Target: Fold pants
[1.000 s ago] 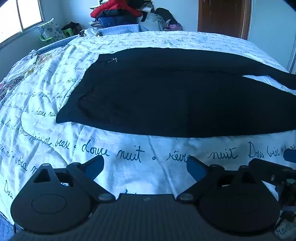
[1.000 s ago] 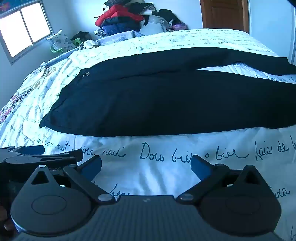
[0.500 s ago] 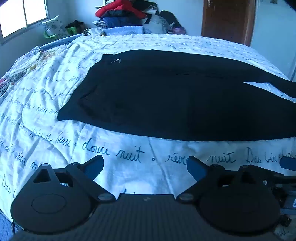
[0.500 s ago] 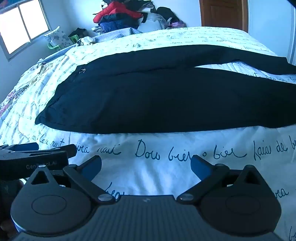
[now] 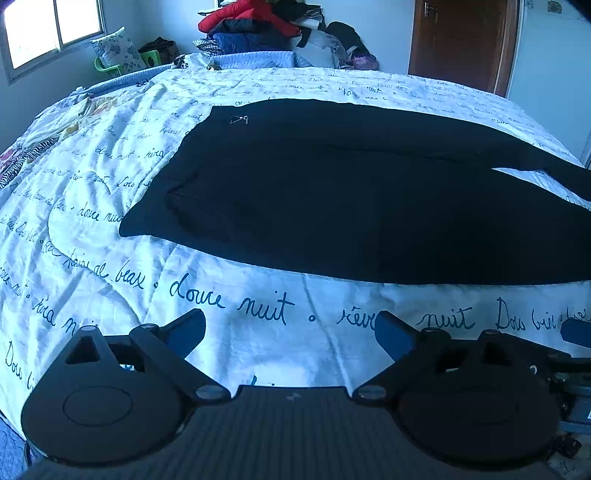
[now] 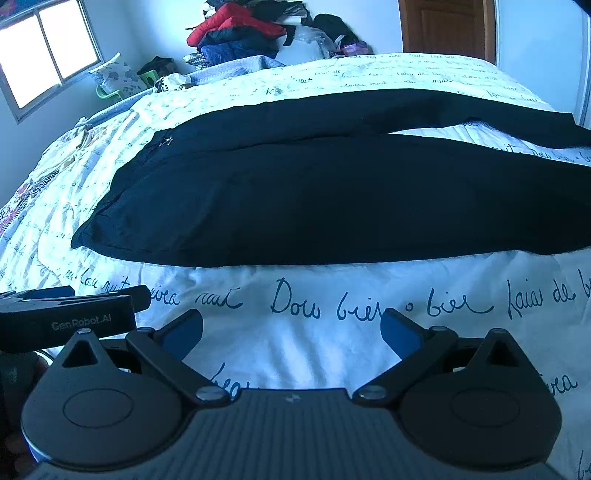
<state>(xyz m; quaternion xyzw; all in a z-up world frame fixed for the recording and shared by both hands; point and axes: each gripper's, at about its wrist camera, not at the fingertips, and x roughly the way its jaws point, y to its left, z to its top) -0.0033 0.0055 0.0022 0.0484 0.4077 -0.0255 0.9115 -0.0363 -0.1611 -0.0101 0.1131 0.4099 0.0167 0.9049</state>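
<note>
Black pants lie spread flat on a white bedspread with blue script, waistband to the left, both legs running off to the right. In the right wrist view the pants show a gap between the two legs at the right. My left gripper hovers open over the bedspread, short of the pants' near edge, nothing between its blue pads. My right gripper is open too, just before the near leg. The left gripper's body shows at the right wrist view's left edge.
A heap of clothes, red jacket on top, rises beyond the bed's far side. A window and a patterned pillow are at the far left, a brown door at the far right. Colourful fabric lies on the bed's left.
Both cameras have risen and drawn back a little, so the pants sit lower and smaller in view. Both grippers stay open and the pants have not moved.
</note>
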